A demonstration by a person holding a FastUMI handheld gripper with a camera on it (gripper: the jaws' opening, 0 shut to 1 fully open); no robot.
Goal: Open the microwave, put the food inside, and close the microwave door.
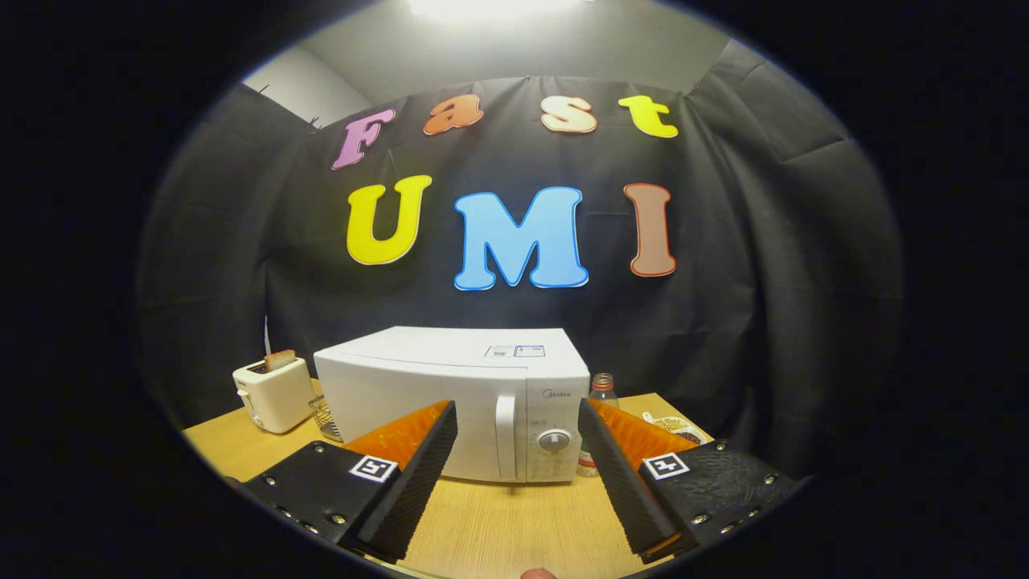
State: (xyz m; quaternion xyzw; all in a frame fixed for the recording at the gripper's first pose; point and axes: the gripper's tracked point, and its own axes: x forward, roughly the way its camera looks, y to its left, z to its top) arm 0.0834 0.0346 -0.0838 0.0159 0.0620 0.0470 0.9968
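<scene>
Two fingers spread wide, nothing between them.
Gripper [517, 418] hangs above the table [498, 523], short of the shut microwave [450, 402]; toaster [273, 392] at its left, bottle [602, 389] and food plate [679, 428] at its right.

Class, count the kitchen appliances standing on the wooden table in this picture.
2: the closed microwave just ahead of the open gripper, and the toaster beside it. Others may hide behind the microwave.

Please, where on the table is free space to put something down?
Bare wood lies between the hand-held gripper, open with nothing between its fingers, and the closed microwave. A smaller patch is before the toaster. It is crowded right of the microwave: bottle, plate.
</scene>
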